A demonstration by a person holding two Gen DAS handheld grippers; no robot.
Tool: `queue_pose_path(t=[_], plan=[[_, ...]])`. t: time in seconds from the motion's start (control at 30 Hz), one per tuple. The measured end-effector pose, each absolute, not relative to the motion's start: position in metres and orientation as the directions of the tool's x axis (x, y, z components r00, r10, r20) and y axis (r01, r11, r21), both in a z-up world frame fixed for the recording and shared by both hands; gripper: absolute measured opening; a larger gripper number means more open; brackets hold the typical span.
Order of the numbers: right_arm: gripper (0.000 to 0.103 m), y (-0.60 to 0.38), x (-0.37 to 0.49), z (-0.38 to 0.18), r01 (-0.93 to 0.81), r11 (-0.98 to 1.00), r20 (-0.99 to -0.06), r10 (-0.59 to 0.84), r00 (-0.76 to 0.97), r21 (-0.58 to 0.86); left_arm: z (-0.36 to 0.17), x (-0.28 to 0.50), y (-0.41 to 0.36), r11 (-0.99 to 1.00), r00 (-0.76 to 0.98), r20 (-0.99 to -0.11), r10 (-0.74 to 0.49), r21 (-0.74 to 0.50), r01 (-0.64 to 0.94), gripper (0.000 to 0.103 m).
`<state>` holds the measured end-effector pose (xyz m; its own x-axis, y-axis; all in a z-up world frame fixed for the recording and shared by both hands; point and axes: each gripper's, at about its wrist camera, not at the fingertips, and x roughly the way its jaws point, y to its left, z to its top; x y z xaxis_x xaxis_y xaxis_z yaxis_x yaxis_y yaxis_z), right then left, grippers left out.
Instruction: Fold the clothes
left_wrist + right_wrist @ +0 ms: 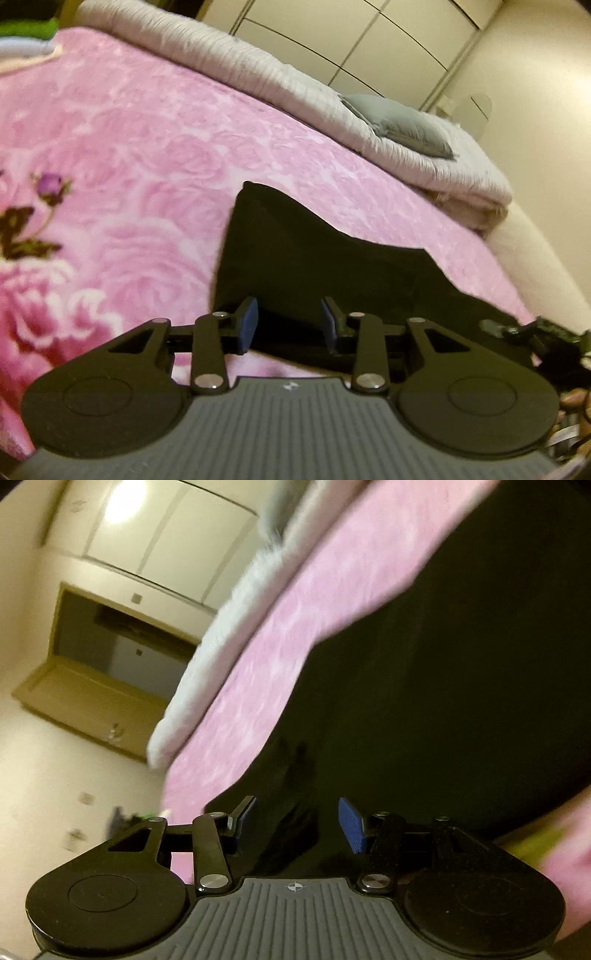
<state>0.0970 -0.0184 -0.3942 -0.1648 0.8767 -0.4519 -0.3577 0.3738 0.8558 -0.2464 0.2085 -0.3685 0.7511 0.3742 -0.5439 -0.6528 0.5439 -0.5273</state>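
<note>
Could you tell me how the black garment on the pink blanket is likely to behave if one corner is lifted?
The black garment will probably be floppy: its far edge already sags in a curve. It looks thin and flat, so likely light. On the plush pink blanket it may drag rather than slide freely.

The blanket [155,147] is plush pink cloth with a soft nap. The black garment [295,258] is matt cloth. The left tongs [290,325] are matt black plastic with ribbed blue pads [249,321] and shiny metal rivets.
</note>
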Motion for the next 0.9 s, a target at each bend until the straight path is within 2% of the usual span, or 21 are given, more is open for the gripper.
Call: queue_pose_path(t=[0.07,0.2,0.33,0.37,0.4,0.43,0.47,0.63,0.7,0.83,0.9], plan=[[0.053,-0.002,0.091,-0.402,-0.316,0.393,-0.466,0.862,-0.202,0.864,-0.370,-0.255,0.212,0.524,0.768,-0.526,0.365,-0.566,-0.636,0.032],[0.053,0.020,0.081,-0.406,-0.359,0.463,-0.546,0.819,-0.177,0.811,-0.375,-0.265,0.219,0.504,0.787,-0.508,0.349,-0.607,-0.615,0.032],[0.053,0.036,0.070,-0.408,-0.402,0.460,-0.556,0.815,-0.163,0.792,-0.375,-0.270,0.219,0.502,0.796,-0.498,0.344,-0.619,-0.604,0.032],[0.050,0.039,0.066,-0.407,-0.438,0.454,-0.561,0.814,-0.149,0.776,-0.374,-0.271,0.220,0.501,0.798,-0.493,0.347,-0.621,-0.602,0.032],[0.040,0.042,0.062,-0.406,-0.480,0.445,-0.564,0.815,-0.133,0.756,-0.373,-0.271,0.221,0.500,0.799,-0.489,0.350,-0.624,-0.601,0.032],[0.009,0.045,0.058,-0.405,-0.520,0.436,-0.566,0.816,-0.116,0.735,-0.371,-0.272,0.221,0.497,0.798,-0.485,0.357,-0.626,-0.602,0.032],[0.005,0.044,0.056,-0.404,-0.551,0.425,-0.561,0.822,-0.097,0.718,-0.368,-0.274,0.223,0.492,0.803,-0.473,0.363,-0.634,-0.596,0.032],[0.004,0.021,0.060,-0.380,-0.670,0.374,-0.479,0.877,0.031,0.641,-0.347,-0.270,0.233,0.500,0.841,-0.397,0.368,-0.678,-0.539,0.034],[0.004,0.000,0.077,-0.360,-0.706,0.383,-0.442,0.890,0.110,0.596,-0.342,-0.253,0.235,0.532,0.842,-0.412,0.348,-0.653,-0.539,0.034],[0.004,-0.060,0.120,-0.329,-0.717,0.456,-0.384,0.880,0.278,0.527,-0.345,-0.198,0.226,0.607,0.870,-0.437,0.228,-0.635,-0.478,0.035],[0.004,-0.092,0.144,-0.333,-0.670,0.538,-0.410,0.838,0.360,0.512,-0.351,-0.168,0.217,0.635,0.873,-0.458,0.166,-0.628,-0.450,0.035]])
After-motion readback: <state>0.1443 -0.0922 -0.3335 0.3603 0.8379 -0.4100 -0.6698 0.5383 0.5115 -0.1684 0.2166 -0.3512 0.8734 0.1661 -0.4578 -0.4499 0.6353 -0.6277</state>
